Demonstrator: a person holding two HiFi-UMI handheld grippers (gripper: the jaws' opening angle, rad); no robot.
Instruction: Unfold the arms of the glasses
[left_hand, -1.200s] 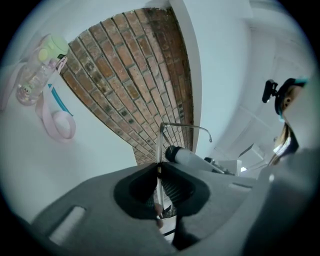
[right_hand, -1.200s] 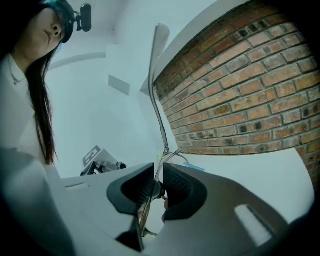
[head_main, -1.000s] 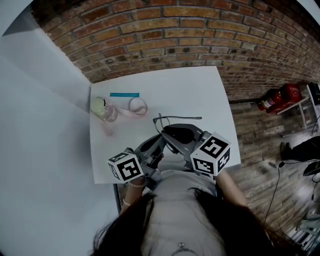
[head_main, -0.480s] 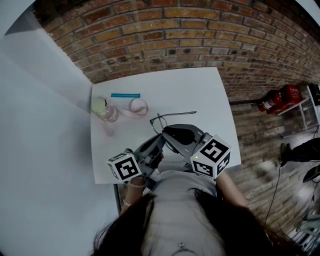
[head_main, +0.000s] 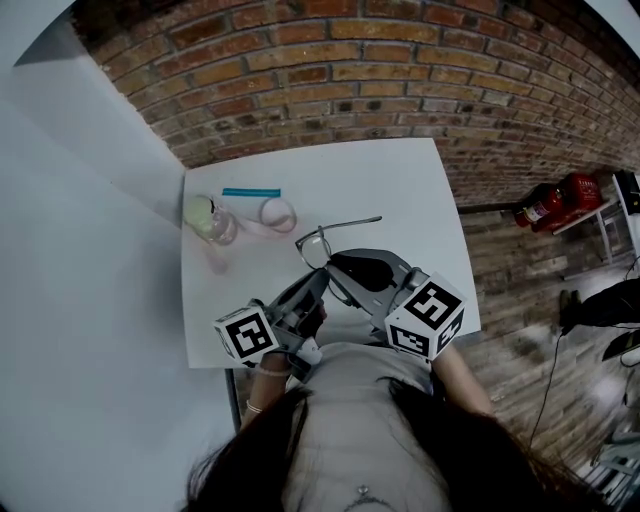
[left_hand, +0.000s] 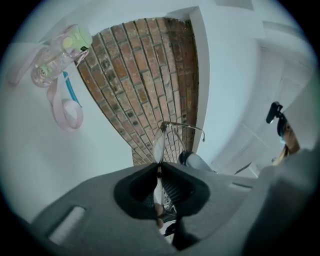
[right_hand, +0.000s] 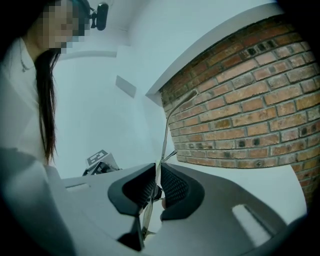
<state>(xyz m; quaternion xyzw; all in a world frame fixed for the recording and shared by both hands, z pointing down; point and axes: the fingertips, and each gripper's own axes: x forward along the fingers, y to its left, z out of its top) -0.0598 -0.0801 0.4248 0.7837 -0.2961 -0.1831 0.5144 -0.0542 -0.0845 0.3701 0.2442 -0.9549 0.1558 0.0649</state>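
Note:
The thin metal-framed glasses (head_main: 314, 246) hang above the white table (head_main: 400, 180), held between both grippers. One arm (head_main: 352, 222) sticks out to the right, toward the brick wall. My left gripper (head_main: 316, 290) is shut on the frame by a lens (left_hand: 159, 145), and the frame's far arm (left_hand: 186, 126) curves off to the right. My right gripper (head_main: 338, 264) is shut on another thin part of the glasses (right_hand: 167, 122), which rises straight up out of its jaws. What lies inside the jaws is hidden.
At the table's left stand a clear bottle with a green cap (head_main: 211, 219), a pink strap loop (head_main: 277, 213) and a teal strip (head_main: 250, 192). A brick wall (head_main: 330, 70) runs behind the table. A red fire extinguisher (head_main: 555, 198) lies on the floor to the right.
The glasses have shifted a little left and away from me, and the outstretched arm has tilted upward. Both grippers keep their hold.

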